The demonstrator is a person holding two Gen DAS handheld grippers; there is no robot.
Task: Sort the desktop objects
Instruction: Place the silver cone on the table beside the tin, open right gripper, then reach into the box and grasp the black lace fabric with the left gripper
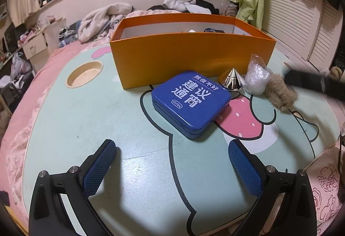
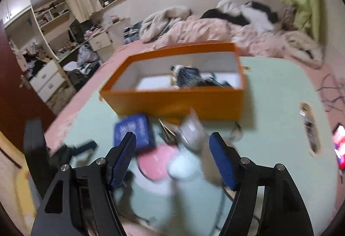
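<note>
An orange box [image 1: 189, 59] is seen well beyond the spread, empty jaws of the left gripper [image 1: 172, 169]. A blue tin [image 1: 190, 103] lies just ahead of them, nearer than the box. The right gripper [image 2: 173, 160] is spread too, nothing pinched, the plastic bag [image 2: 192, 132] just ahead.

Orange box [image 1: 189, 59] contents mostly behind its wall; right wrist view motion-blurred; blue tin [image 2: 134, 131] smeared
</note>
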